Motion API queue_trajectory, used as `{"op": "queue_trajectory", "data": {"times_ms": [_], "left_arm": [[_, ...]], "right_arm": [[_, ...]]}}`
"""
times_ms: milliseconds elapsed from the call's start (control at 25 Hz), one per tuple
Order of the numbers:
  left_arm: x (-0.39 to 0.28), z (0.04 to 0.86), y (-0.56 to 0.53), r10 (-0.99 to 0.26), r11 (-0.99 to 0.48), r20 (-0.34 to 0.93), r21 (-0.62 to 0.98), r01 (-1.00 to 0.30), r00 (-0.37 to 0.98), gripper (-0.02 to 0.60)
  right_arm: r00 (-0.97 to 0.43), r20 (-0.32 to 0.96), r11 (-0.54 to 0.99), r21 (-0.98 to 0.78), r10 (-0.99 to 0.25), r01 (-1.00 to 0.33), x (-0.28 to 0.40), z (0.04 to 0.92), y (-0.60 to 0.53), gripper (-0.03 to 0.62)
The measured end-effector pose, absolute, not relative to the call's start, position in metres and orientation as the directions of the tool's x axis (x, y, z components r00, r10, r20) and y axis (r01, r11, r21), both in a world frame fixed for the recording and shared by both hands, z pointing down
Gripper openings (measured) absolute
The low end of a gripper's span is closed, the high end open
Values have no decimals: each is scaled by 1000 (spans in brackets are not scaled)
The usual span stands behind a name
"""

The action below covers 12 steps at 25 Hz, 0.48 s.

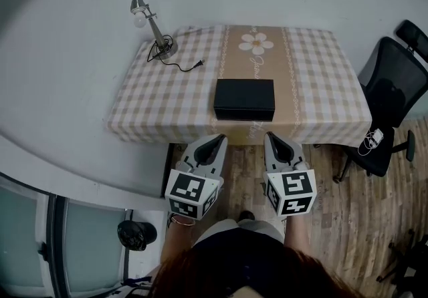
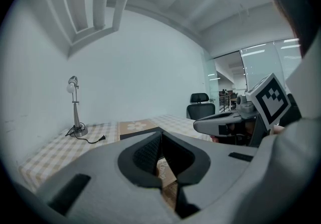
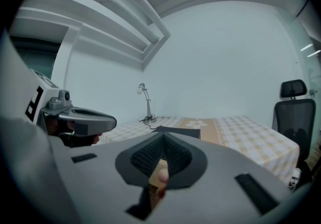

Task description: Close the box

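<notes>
A black box is being shown lying flat, lid down, on the checked tablecloth, near the middle of the table's front edge. The left gripper and the right gripper are being held side by side just in front of that edge, apart from the box, with their tips pointed toward it. Both pairs of jaws are being pressed together, with nothing gripped between them. A desk lamp is being seen at the far left corner, its cord trailing over the cloth. An office chair is being seen beside the table's right end.
</notes>
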<state>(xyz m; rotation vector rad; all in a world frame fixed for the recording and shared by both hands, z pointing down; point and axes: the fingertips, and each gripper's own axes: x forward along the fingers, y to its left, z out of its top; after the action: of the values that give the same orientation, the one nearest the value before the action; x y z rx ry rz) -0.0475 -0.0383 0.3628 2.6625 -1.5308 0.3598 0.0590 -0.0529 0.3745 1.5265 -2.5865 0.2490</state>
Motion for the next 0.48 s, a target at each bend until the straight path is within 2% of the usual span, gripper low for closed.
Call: {"op": "queue_trajectory", "data": {"times_ms": [480], "left_arm": [[-40,349,-16,-830,-551,174,-112,-827,530,28]], "right_arm": [[-486,121,476,-101,-865,-873,64,356,-35,17]]}}
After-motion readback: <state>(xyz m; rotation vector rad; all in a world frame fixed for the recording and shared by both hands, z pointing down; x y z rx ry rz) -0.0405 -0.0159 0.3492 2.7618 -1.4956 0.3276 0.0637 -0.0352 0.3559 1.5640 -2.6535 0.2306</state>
